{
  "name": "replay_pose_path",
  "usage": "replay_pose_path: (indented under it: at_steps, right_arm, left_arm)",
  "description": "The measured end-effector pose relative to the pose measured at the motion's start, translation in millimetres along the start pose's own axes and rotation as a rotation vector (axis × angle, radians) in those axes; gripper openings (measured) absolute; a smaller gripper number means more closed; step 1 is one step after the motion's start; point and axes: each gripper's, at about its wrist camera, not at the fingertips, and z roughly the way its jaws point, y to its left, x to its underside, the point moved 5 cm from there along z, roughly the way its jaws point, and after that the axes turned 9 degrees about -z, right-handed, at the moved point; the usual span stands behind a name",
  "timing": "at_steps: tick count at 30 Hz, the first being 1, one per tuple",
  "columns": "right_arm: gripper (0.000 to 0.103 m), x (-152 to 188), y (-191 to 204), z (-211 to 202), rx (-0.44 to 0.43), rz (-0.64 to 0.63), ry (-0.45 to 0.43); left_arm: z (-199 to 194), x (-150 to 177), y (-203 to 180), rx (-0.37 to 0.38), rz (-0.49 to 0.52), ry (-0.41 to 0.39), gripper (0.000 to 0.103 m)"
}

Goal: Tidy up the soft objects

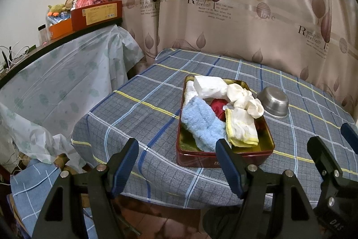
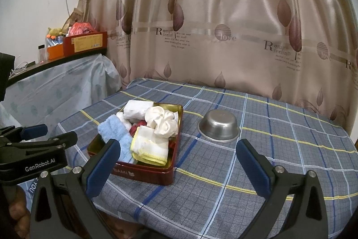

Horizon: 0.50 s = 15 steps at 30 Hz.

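Note:
A dark red tin [image 1: 223, 159] [image 2: 143, 174] sits on the plaid-covered table [image 1: 143, 118] [image 2: 257, 158]. It holds a light blue fuzzy cloth [image 1: 202, 124] [image 2: 114, 131], a white cloth with yellow edging [image 1: 242, 129] [image 2: 151, 147], a cream scrunchie [image 1: 245, 100] [image 2: 162, 121], a white packet [image 1: 210, 85] [image 2: 136, 110] and something red [image 1: 218, 108] [image 2: 135, 127]. My left gripper [image 1: 179, 162] is open and empty, short of the tin's near edge. My right gripper [image 2: 179, 162] is open and empty, near the tin's right front corner.
An upside-down steel bowl [image 1: 274, 104] [image 2: 220, 125] stands right of the tin. A beige curtain [image 1: 223, 3] [image 2: 223, 26] hangs behind the table. A plastic-draped shelf [image 1: 67, 55] at the left carries boxes [image 1: 97, 13] and a toy. Each gripper shows in the other's view.

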Motion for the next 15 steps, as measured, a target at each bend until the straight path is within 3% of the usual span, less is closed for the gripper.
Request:
replay_pose_path:
  at_steps: [15]
  right_arm:
    - [0.103, 4.6, 2.9, 1.2, -0.004, -0.007, 0.004]
  left_arm:
    - [-0.4, 2.5, 3.6, -0.002, -0.004, 0.004, 0.073]
